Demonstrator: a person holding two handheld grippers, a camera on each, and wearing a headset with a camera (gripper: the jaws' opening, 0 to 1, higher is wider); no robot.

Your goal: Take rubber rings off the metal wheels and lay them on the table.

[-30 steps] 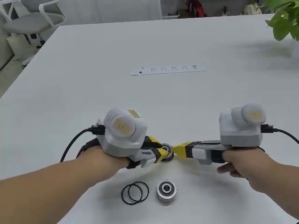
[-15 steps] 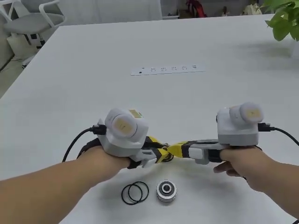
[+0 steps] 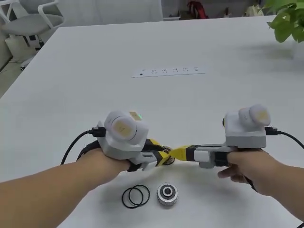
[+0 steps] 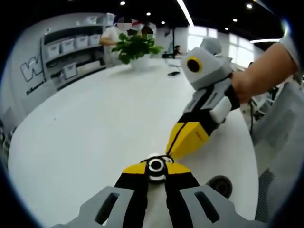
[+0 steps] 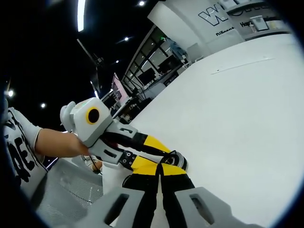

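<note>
My left gripper (image 3: 163, 157) (image 4: 156, 176) is shut on a small metal wheel (image 4: 156, 166) (image 5: 176, 160), held just above the white table (image 3: 190, 104). From the right, my right gripper (image 3: 175, 153) (image 5: 159, 167) meets it tip to tip. Its yellow fingers (image 4: 189, 137) are pressed together at the wheel's rim, where the black rubber ring sits. On the table in front of me lie two loose black rubber rings (image 3: 135, 195). Beside them rests a second metal wheel (image 3: 167, 192) (image 4: 219, 184).
A white power strip (image 3: 168, 71) lies flat across the middle of the table. A green plant (image 3: 285, 19) (image 4: 135, 47) stands at the far right corner. Grey chairs (image 3: 28, 19) stand beyond the far left edge.
The right gripper pushed in over the held wheel half a second ago and has now drawn back slightly to the right. The left gripper, the loose rings and the second wheel stayed put.
</note>
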